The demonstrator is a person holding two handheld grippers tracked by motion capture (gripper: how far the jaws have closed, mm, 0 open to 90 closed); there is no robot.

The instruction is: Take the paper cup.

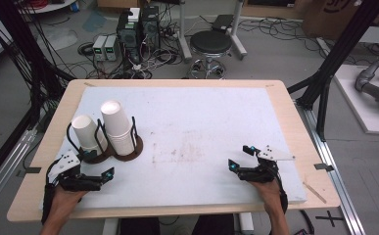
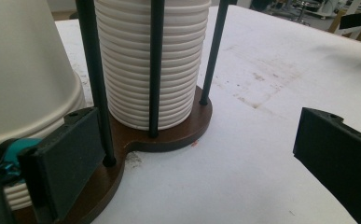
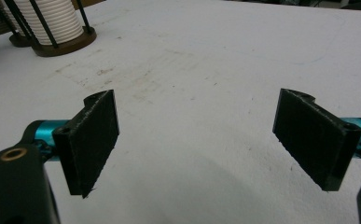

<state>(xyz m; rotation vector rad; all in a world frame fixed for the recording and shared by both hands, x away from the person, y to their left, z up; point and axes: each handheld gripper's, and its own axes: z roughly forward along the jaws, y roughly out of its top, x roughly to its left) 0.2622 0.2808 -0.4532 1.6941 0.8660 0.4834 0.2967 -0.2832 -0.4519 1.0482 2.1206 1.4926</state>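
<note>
Two stacks of white paper cups stand upside down on a dark brown wooden holder (image 1: 133, 152) at the left side of the table (image 1: 285, 112), each fenced by thin black upright rods. The right stack (image 1: 117, 128) is the taller, and its nested rims form close, even ridges down its side. The left stack (image 1: 88, 133) is shorter and leans slightly.

My left gripper (image 1: 99, 177) rests low on the white sheet (image 1: 201, 127), just beside the near edge of the holder. Its fingers (image 2: 61, 163) are spread wide and hold nothing; in the left gripper view one finger sits close against the left stack's part of the base.

My right gripper (image 1: 241, 157) lies at the right side of the table, well apart from the cups. Its fingers (image 3: 92, 137) are likewise wide open, with only bare sheet between them.
</note>
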